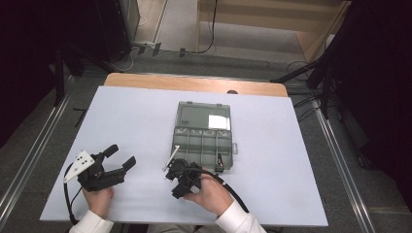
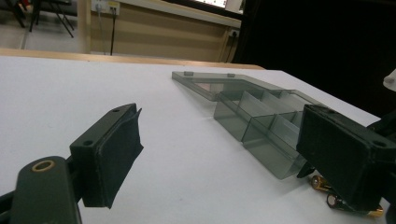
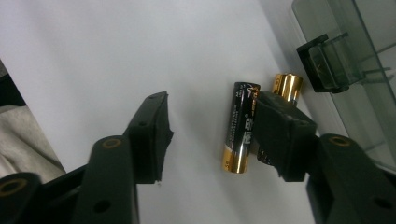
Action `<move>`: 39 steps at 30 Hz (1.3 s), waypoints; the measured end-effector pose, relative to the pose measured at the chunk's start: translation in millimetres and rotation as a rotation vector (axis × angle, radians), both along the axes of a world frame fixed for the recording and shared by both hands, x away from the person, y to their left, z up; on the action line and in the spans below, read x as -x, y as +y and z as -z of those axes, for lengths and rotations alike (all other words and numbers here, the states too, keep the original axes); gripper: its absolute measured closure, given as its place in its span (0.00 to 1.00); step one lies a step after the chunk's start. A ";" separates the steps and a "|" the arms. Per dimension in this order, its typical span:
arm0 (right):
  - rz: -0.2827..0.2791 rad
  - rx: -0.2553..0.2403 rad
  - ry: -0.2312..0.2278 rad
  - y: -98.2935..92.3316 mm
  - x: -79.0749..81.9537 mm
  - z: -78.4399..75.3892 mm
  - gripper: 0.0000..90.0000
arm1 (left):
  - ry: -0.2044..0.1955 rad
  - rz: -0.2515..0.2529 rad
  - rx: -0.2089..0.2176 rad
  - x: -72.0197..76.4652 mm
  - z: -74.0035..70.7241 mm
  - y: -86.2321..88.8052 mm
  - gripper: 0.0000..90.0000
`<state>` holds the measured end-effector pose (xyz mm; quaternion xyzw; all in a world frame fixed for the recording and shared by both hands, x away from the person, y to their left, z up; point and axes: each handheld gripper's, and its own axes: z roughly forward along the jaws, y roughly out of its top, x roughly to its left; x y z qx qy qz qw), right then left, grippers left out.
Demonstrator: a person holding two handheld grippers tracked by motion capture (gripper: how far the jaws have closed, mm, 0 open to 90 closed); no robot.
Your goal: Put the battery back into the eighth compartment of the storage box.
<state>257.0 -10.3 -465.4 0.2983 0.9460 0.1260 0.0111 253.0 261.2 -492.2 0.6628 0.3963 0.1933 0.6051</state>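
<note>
Two cylindrical batteries with black wrappers and gold ends lie side by side, touching, on the white table, just beside the near edge of a smoky grey transparent plastic organiser box. The nearer battery shows printed lettering along its black body and a gold cap at each end; the second battery is mostly hidden behind a jaw, with only its gold end showing. In the right gripper view their long axes run parallel, rising away from the camera and leaning slightly right, gold ends toward the box.

The box is open, its lid laid flat behind a tray of small divided compartments.

The right hand-held gripper is low over the batteries with its jaws wide apart, gripping nothing; one jaw overlaps the second battery. The left hand-held gripper sits well apart to the left, jaws also spread wide and empty.
</note>
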 end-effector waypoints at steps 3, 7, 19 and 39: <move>0.017 0.006 0.011 0.0 -2.5 1.4 0.62 | 0.000 0.002 -0.001 0.3 -0.2 0.1 0.15; 0.034 0.034 0.044 1.4 -4.2 4.2 0.71 | 0.000 0.005 0.000 0.4 -0.1 -0.2 0.15; 0.064 0.063 0.060 3.9 -5.5 6.4 0.87 | -0.001 0.005 0.000 0.5 -0.3 0.3 0.15; 0.125 -0.110 0.042 -15.2 -4.2 -19.8 0.87 | -0.001 0.003 0.001 0.3 -0.3 0.3 0.15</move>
